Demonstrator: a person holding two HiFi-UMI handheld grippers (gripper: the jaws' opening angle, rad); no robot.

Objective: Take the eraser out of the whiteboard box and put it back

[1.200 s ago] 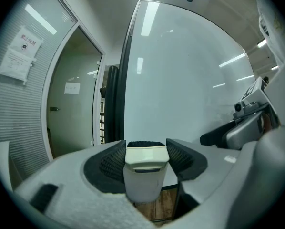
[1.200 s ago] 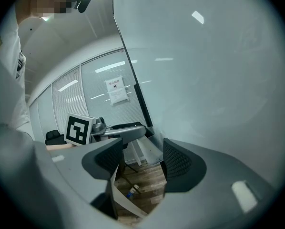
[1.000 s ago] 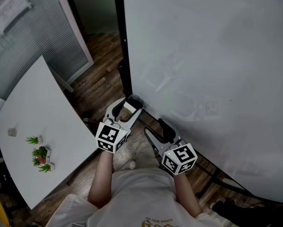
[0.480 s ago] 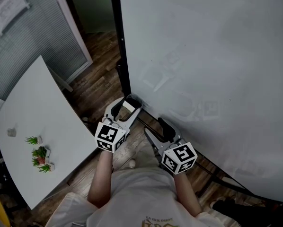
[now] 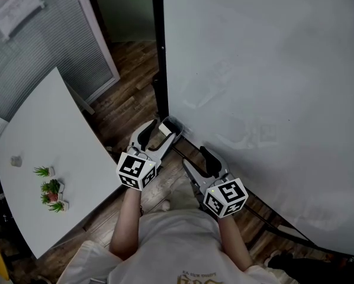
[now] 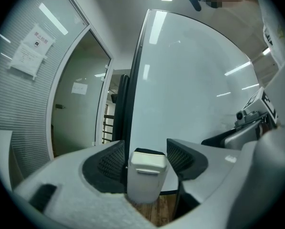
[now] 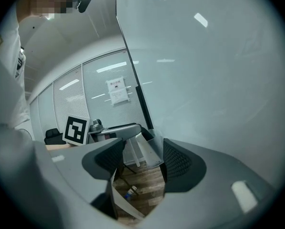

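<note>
Head view: the person stands at the lower left corner of a large whiteboard [image 5: 266,70], a gripper in each hand. The left gripper [image 5: 160,130] reaches toward the clear whiteboard box [image 5: 177,125] fixed beside the board's black frame, with the white eraser [image 5: 164,127] between its fingers, at the box's near edge. Whether the eraser sits inside the box or just beside it is not clear from here. The right gripper [image 5: 196,158] hangs close to the board's lower edge, near the left one but apart from it. A white desk [image 5: 47,123] with small potted plants [image 5: 50,189] stands off to the left, on the wooden floor [image 5: 129,93].

Left gripper view: the fingers [image 6: 111,163] are clamped on the eraser [image 6: 146,175], which stands upright between the two dark pads and fills the gap. The whiteboard rises behind it, and the right gripper [image 6: 247,123] shows at the right edge.

Right gripper view: the fingers [image 7: 178,163] stand apart with nothing between them; only the floor and the clear box [image 7: 151,144] show beyond the gap. The left gripper's marker cube [image 7: 76,129] sits to the left of the box.
</note>
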